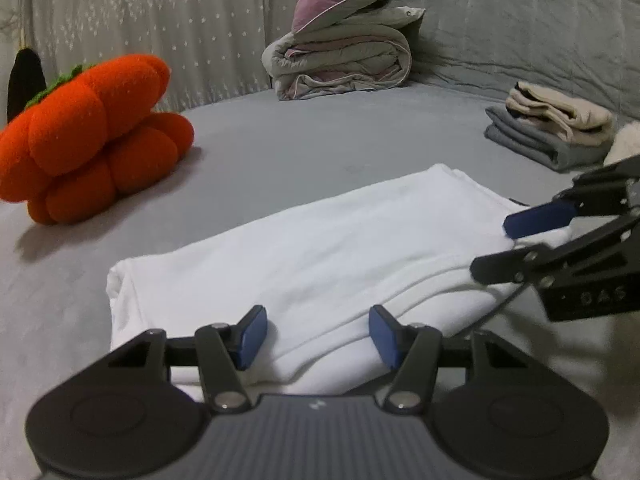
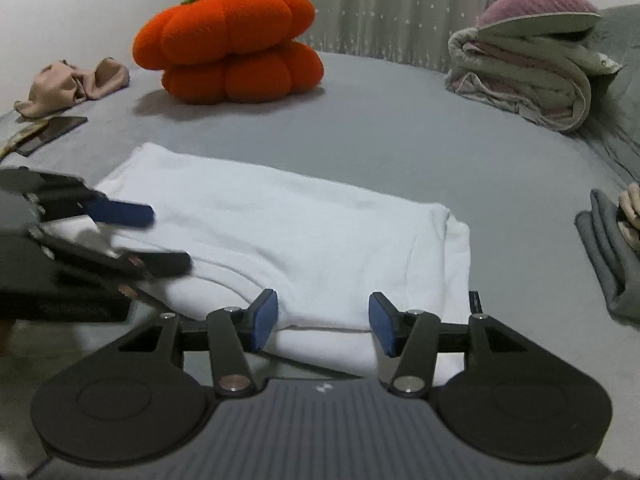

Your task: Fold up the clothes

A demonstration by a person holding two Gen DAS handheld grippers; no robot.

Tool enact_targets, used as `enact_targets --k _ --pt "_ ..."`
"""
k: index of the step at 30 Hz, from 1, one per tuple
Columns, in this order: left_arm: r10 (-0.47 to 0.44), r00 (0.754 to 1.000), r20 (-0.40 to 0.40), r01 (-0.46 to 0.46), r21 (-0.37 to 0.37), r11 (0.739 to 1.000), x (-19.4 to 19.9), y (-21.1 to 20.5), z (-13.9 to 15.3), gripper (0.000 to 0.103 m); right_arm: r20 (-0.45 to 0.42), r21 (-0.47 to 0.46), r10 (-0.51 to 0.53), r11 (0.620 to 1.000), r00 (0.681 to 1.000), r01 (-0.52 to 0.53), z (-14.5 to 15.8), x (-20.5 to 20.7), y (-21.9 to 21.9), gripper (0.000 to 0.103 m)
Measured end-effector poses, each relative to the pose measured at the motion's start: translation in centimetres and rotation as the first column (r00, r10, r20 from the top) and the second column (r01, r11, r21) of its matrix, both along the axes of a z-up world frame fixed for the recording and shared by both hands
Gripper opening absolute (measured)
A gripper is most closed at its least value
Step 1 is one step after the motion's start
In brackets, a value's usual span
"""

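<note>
White garment (image 1: 304,248) (folded) lies flat, bare grey bed (image 1: 320,140) beyond its edges.

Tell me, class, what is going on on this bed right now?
A person is folding clothes with a two-finger gripper in each hand. A white garment lies already folded into a rectangle on the grey bed. The left gripper and right gripper are both open, their fingers at the garment's near edge, gripping nothing. A small stack of folded clothes sits to the right, a pumpkin-shaped orange cushion beyond, and a crumpled beige piece waits far left.
</note>
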State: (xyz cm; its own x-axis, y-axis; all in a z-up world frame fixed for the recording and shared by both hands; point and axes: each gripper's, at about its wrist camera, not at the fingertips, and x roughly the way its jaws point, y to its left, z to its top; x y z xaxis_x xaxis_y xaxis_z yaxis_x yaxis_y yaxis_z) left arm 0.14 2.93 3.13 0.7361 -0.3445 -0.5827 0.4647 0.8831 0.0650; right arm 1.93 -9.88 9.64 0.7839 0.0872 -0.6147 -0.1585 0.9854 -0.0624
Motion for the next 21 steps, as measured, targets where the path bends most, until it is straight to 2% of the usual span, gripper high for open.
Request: enact_targets --k 6,9,13,18,21 --pt "0.011 1.0 -0.001 -0.011 0.003 1.0 -0.2 -0.2 0.4 0.058 -0.003 0.051 -0.08 0.995 0.997 0.08 0.3 -1.4 -1.5 0.056" --pt "0.004 1.0 0.008 -0.004 -0.053 0.999 -0.3 -0.4 1.1 0.058 -0.003 0.124 -0.153 0.98 0.988 0.152 0.9 -2.4 -2.9 0.06" --pt "0.029 0.999 0.027 -0.027 -0.075 0.997 -0.1 -1.4 1.4 0.058 -0.063 0.256 -0.236 0.935 0.97 0.244 0.6 -3.2 -4.8 0.061" --pt "0.052 0.998 -0.017 -0.053 -0.074 0.996 0.4 -2.8 0.4 0.058 -0.116 0.304 -0.287 0.901 0.951 0.309 -0.6 -3.2 -5.5 0.063" --pt "0.065 0.997 -0.027 -0.067 -0.058 0.996 0.4 -3.2 -0.3 0.059 -0.144 0.428 -0.307 0.838 0.941 0.339 -1.0 -3.4 -6.9 0.072"
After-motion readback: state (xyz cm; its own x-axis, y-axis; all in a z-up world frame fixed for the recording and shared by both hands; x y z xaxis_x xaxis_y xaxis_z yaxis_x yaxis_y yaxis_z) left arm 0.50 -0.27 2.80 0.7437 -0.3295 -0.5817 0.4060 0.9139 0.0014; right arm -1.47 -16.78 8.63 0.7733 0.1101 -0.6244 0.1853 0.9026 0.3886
